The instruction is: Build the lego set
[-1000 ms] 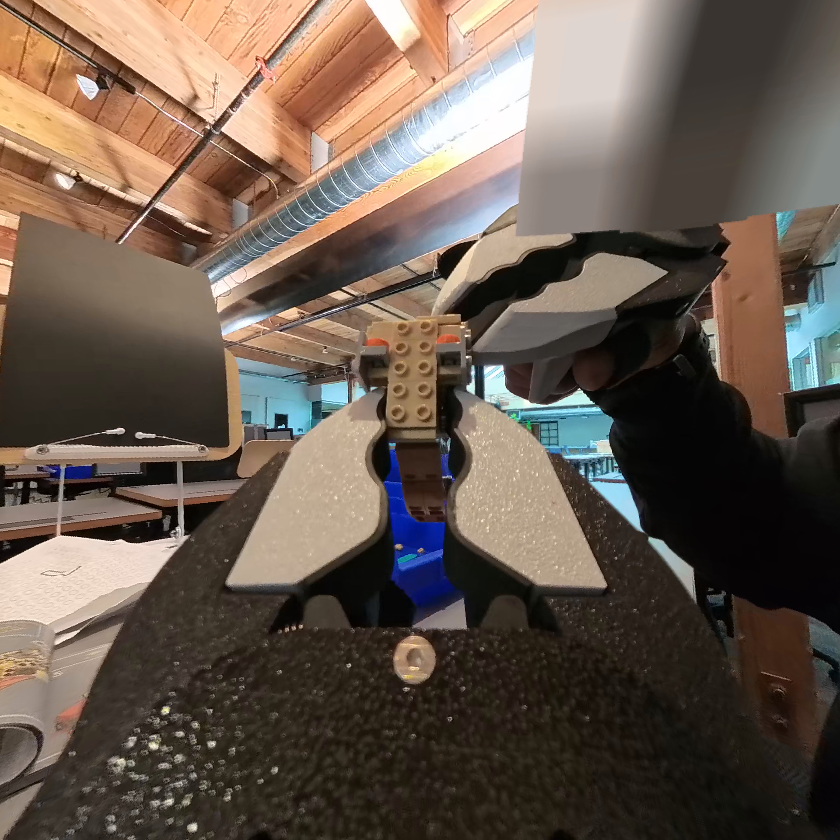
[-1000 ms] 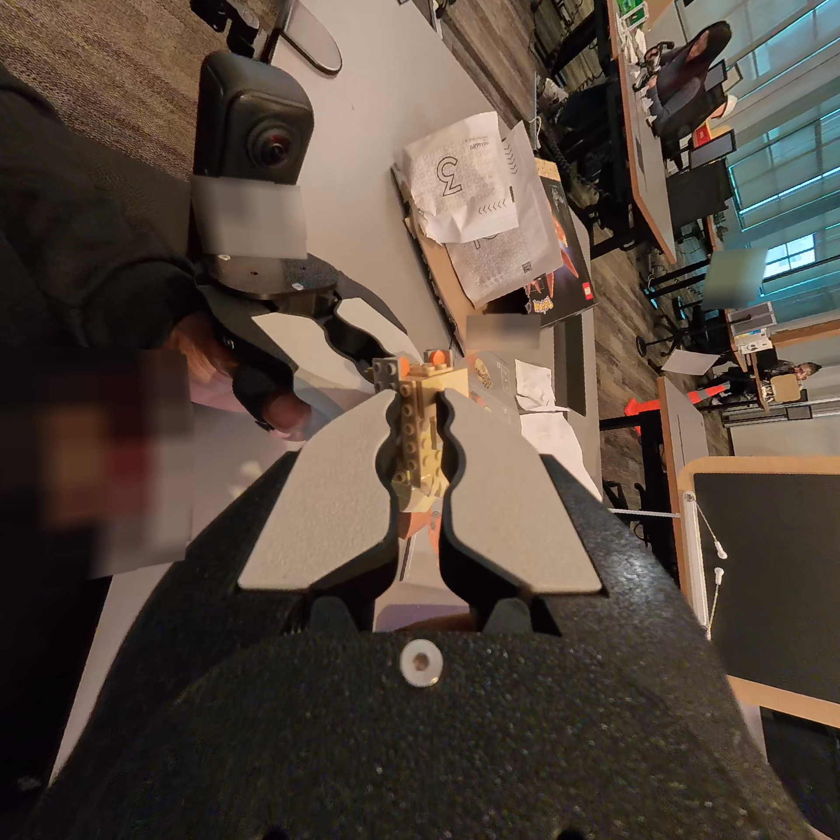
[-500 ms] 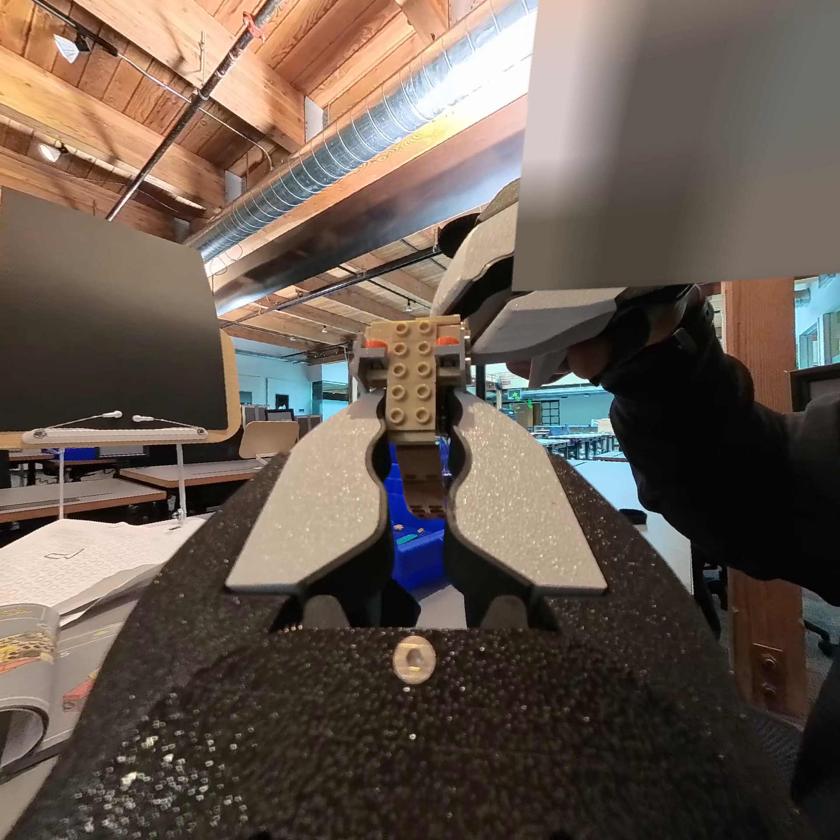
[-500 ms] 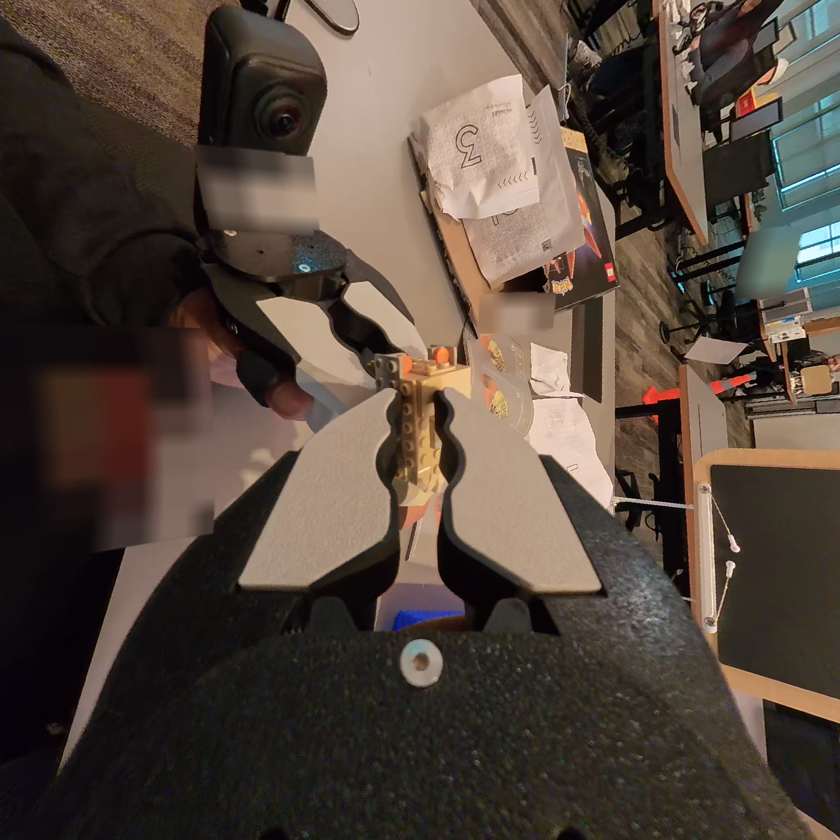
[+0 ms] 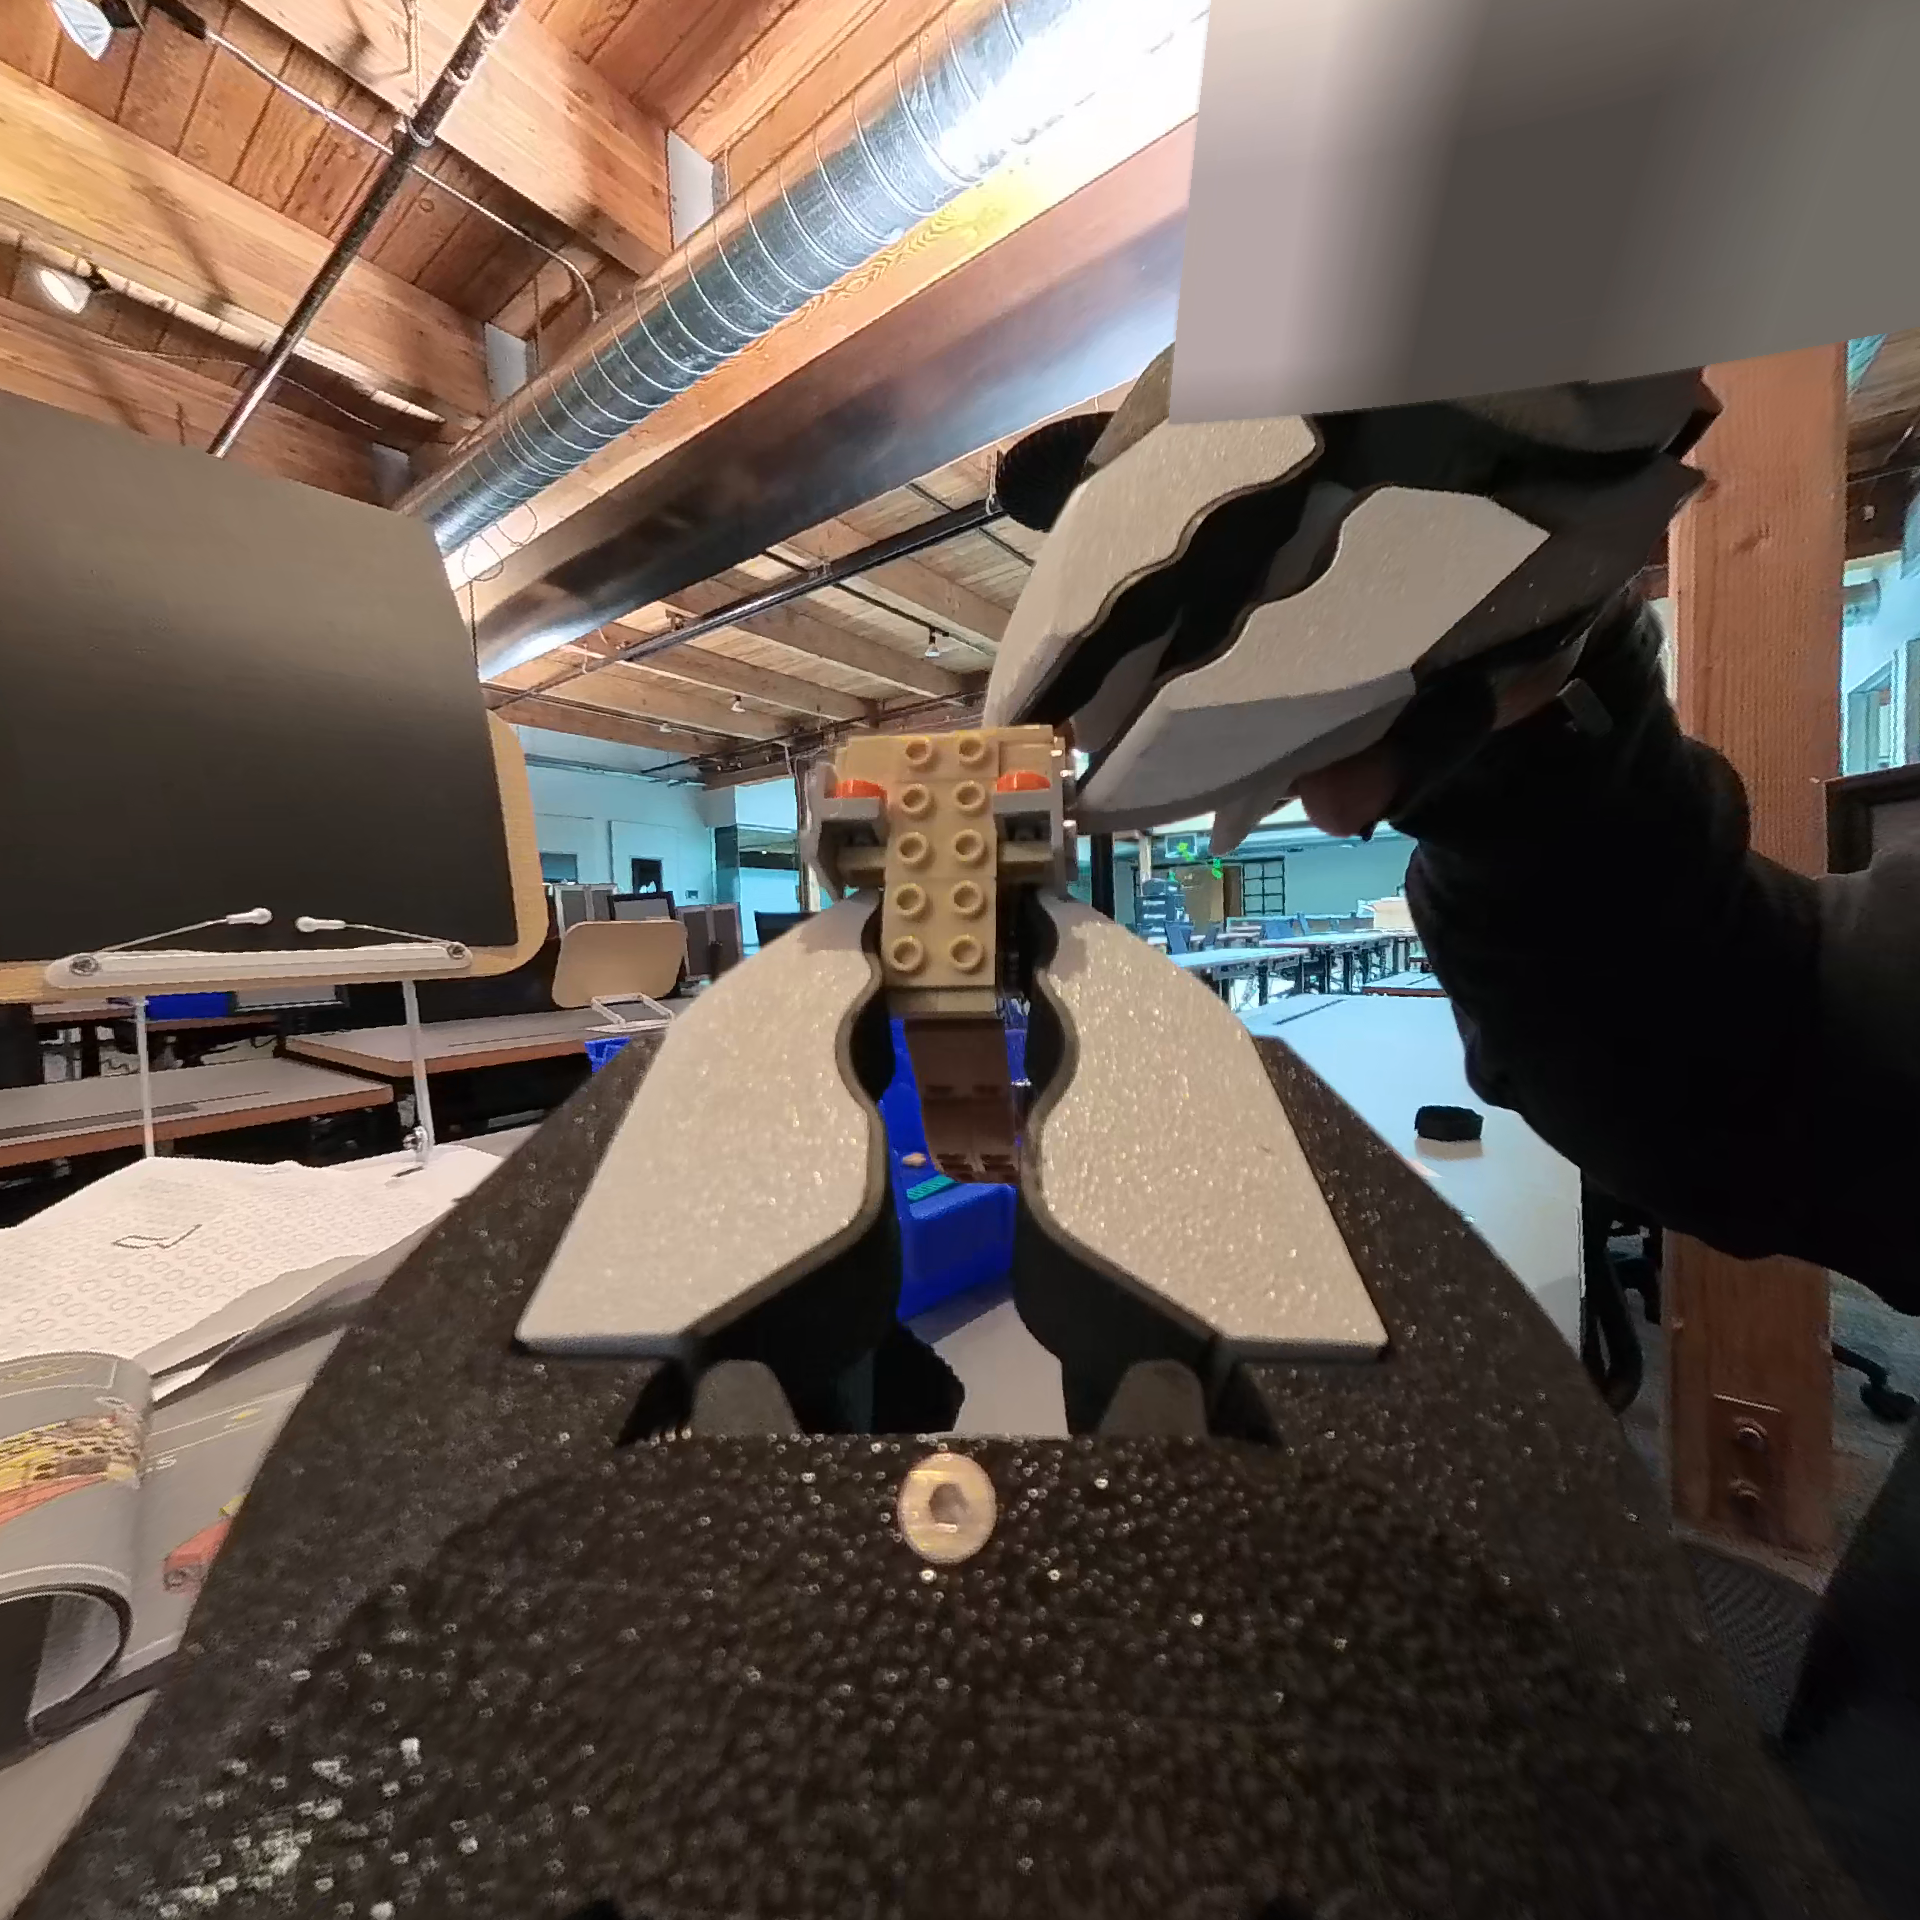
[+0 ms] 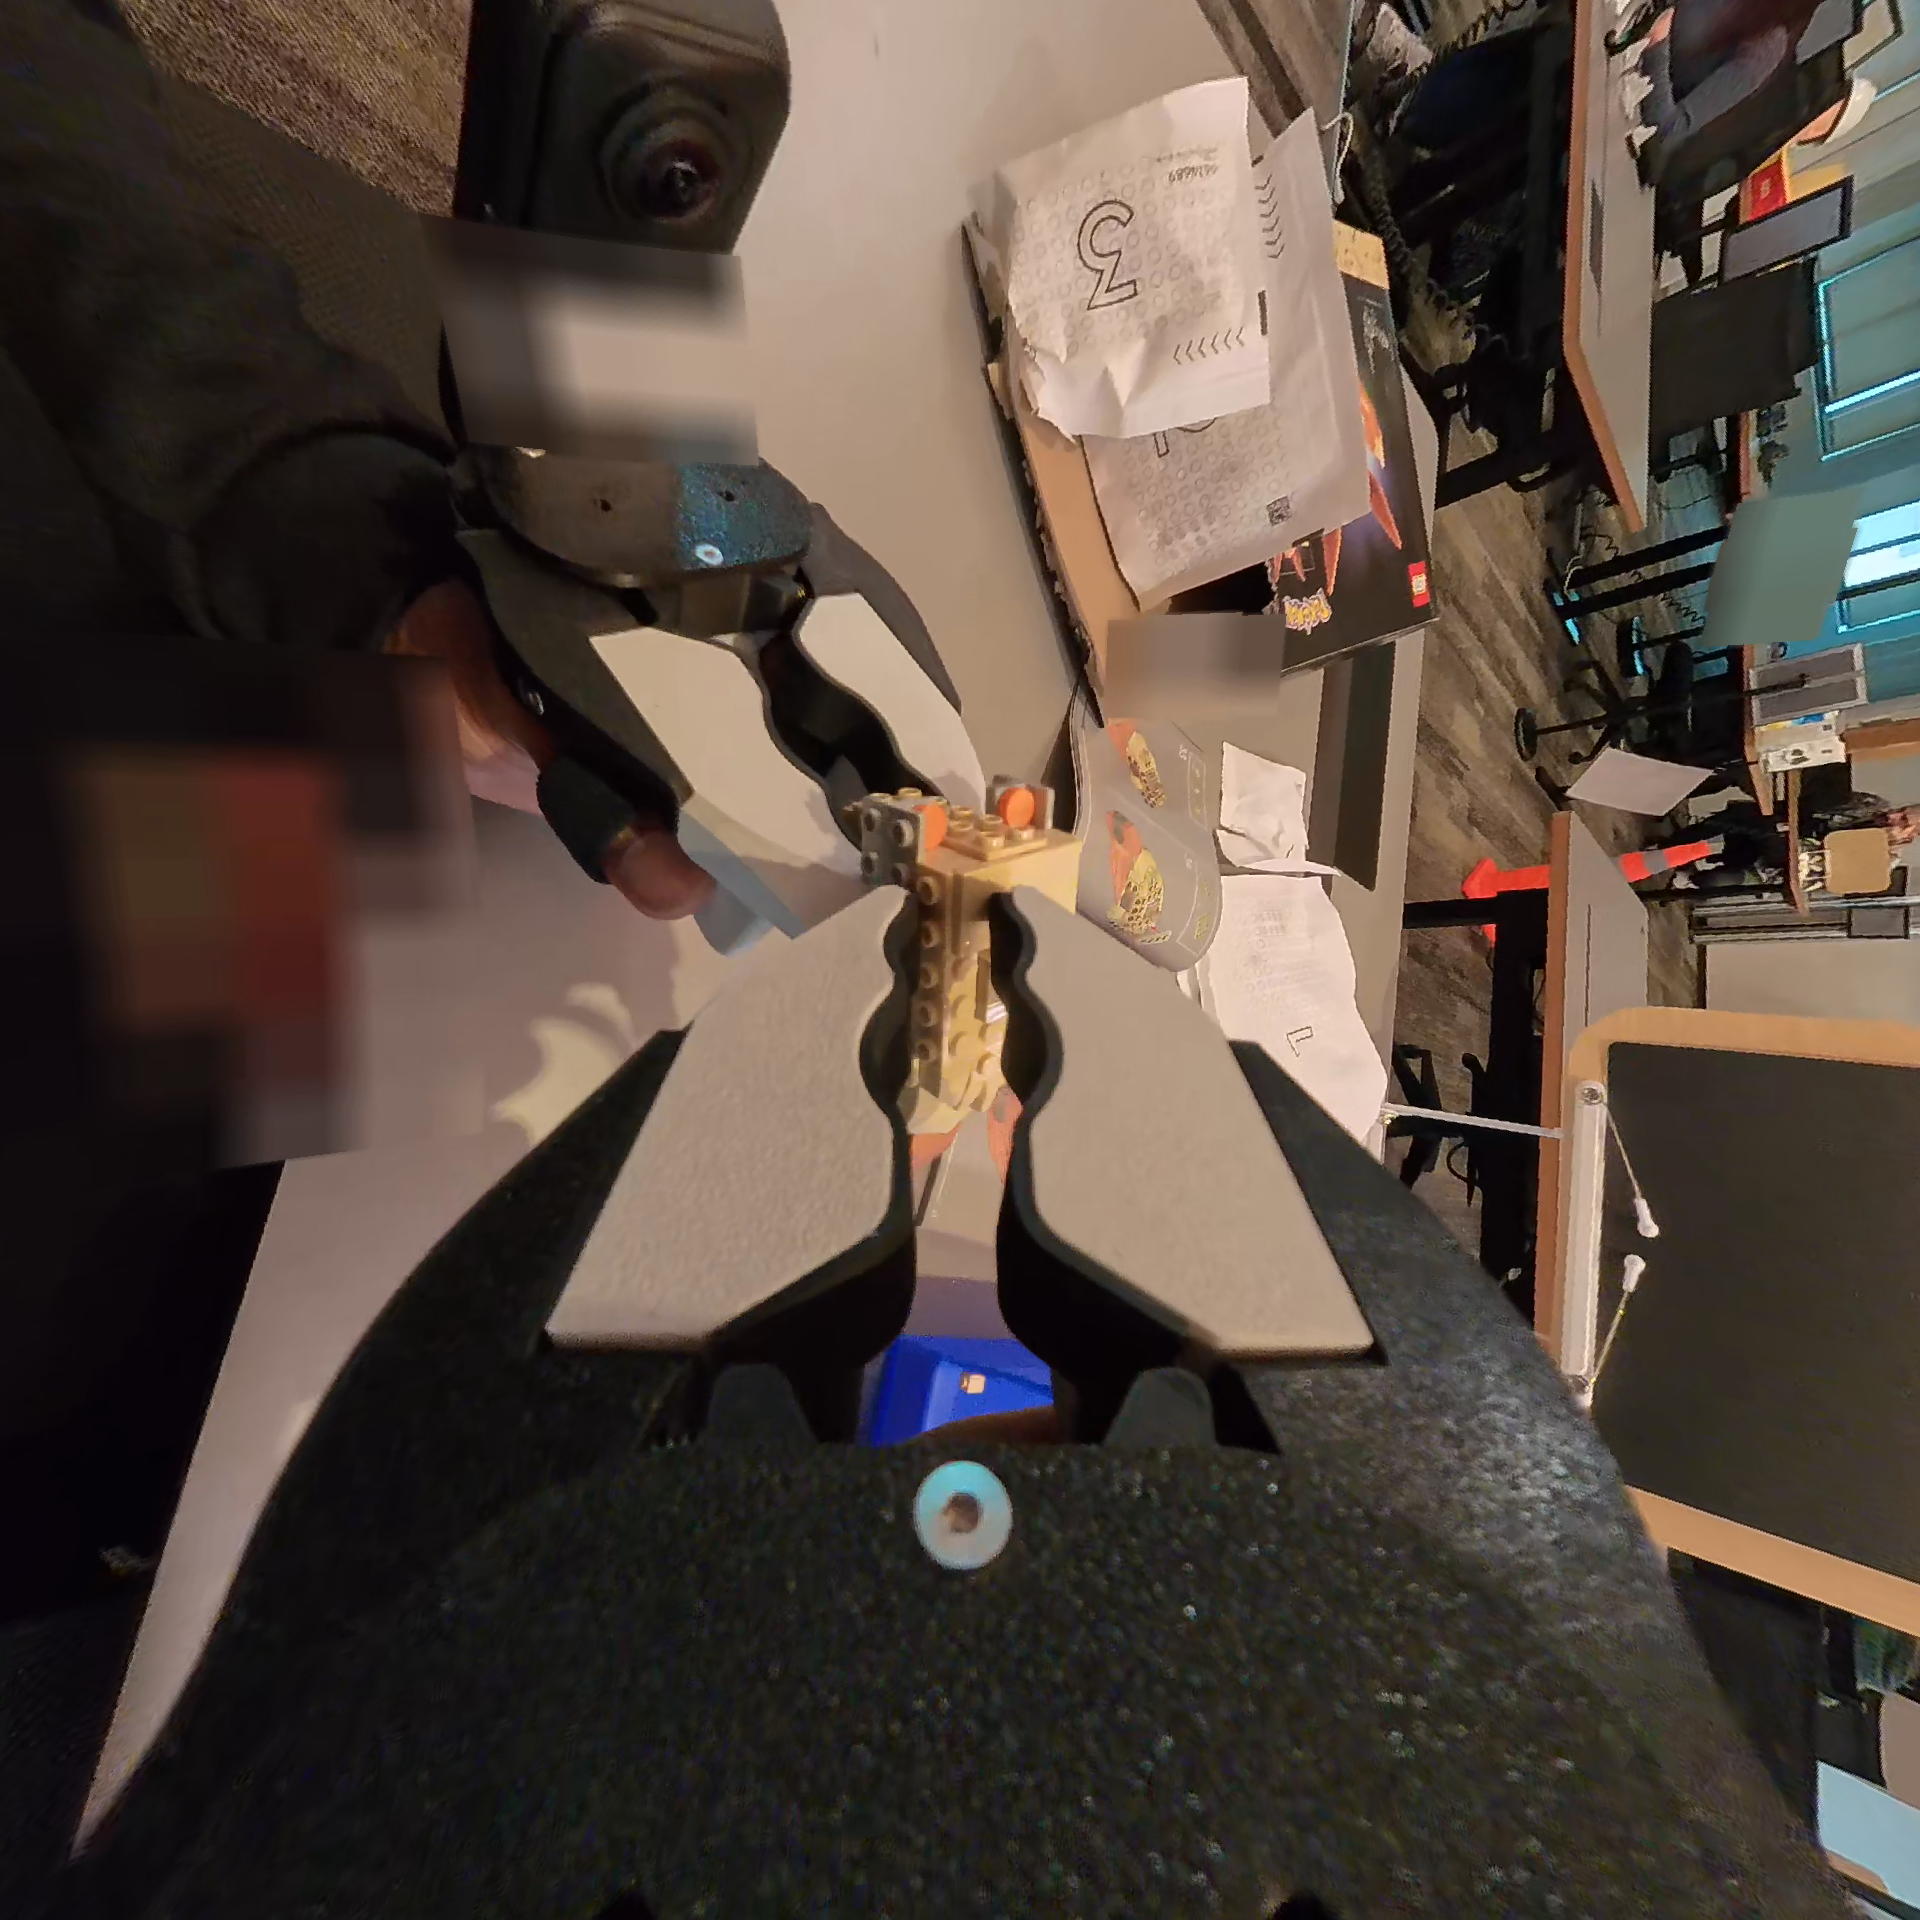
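Claws (image 5: 940,925) (image 6: 951,909) grip lego model (image 5: 940,862)

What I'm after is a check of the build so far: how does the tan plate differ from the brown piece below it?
Colour: the tan plate is light sand, the brown piece dark.
Size: the tan plate looks wider and longer than the brown piece.
Pose: the tan plate shows its studs; the brown piece slants below, showing none.
Place: the tan plate sits at the left gripper's fingertips, the brown piece lower in the gap.
Both are joined together.
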Demonstrator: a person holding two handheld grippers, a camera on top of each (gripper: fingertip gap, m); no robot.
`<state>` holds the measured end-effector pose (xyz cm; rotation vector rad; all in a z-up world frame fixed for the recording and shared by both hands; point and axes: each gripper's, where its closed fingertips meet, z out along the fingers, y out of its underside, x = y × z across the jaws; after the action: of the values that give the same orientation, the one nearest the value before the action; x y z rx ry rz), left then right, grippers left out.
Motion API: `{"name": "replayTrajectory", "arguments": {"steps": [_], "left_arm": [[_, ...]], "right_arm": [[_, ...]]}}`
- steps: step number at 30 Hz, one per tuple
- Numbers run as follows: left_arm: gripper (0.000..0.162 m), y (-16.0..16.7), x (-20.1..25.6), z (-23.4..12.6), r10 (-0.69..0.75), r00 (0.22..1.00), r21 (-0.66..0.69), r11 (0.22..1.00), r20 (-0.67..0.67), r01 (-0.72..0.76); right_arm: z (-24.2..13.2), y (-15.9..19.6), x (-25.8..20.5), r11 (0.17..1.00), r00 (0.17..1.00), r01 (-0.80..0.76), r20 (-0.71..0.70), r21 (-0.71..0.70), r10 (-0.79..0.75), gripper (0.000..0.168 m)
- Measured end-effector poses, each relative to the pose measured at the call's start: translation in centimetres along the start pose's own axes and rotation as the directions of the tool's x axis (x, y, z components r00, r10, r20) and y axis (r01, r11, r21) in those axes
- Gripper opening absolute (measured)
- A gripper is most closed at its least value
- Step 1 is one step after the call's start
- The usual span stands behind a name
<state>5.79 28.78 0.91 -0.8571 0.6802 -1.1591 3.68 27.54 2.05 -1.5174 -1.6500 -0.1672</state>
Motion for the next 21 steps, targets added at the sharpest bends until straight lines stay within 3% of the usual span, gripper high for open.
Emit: {"name": "replayTrajectory", "arguments": {"steps": [12,21], "left_arm": [[0.020,0.9,0.0,0.2,0.002,1.000,-0.053,0.999,0.004,-0.002],[0.021,1.0,-0.4,0.2,0.004,1.000,-0.060,0.998,0.026,-0.002]], "right_arm": [[0.1,0.9,-0.1,0.999,1.000,0.020,0.021,-0.051,-0.019,0.012],[0.4,1.1,0.1,0.999,0.999,-0.033,0.007,0.013,0.033,0.013]]}}
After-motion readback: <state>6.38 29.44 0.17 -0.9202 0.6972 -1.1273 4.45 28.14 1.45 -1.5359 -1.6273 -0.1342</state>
